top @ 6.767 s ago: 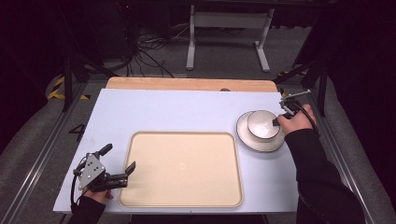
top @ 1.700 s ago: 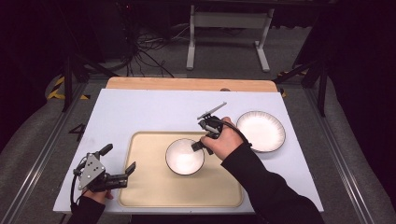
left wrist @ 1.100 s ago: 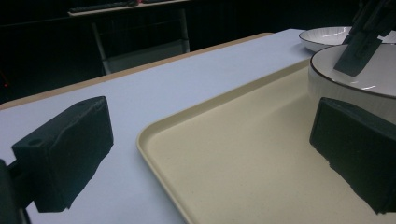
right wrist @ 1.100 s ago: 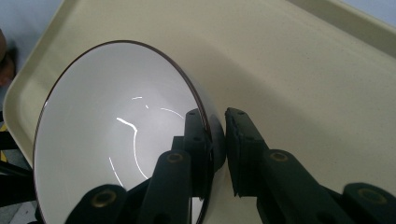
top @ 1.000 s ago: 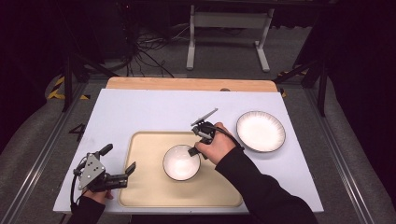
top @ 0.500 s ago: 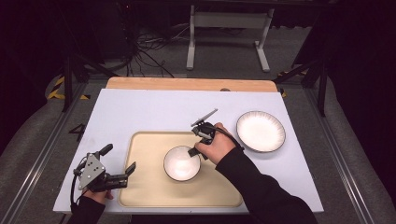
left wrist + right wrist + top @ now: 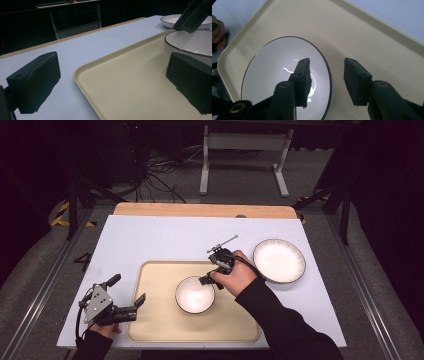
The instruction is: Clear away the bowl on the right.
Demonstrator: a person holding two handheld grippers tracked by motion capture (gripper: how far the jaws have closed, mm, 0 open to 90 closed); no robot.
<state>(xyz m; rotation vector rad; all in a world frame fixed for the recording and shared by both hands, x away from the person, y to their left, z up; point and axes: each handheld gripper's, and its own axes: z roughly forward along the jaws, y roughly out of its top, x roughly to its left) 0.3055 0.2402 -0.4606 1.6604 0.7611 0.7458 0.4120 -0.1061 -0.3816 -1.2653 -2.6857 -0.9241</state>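
Left claw [image 7: 131, 306] rests near the table's front left corner, its jaws spread wide with nothing between them; one jaw hangs over the left rim of the tray [image 7: 150, 325], the other over the bare table [image 7: 150, 240]. In the left gripper view that left claw [image 7: 110, 82] frames the tray's [image 7: 120, 85] near corner, with the bowl [image 7: 192, 43] beyond its right jaw.

Further right, the cream tray lies at the middle of the table's front edge, and the white bowl [image 7: 194, 295] with a dark rim stands upright on it, right of the tray's centre.

At the bowl's right rim sits the right claw [image 7: 206, 279], held from above by the person's hand [image 7: 235, 277]. Its jaws have just been opening: in the right gripper view the right claw [image 7: 327, 75] straddles the bowl's [image 7: 274, 75] rim, one jaw inside, one outside over the tray [image 7: 367, 32], both clear of the wall, so the bowl is released.

Nearer the table's right edge, a white plate [image 7: 279, 260] lies flat on the table, apart from the tray.
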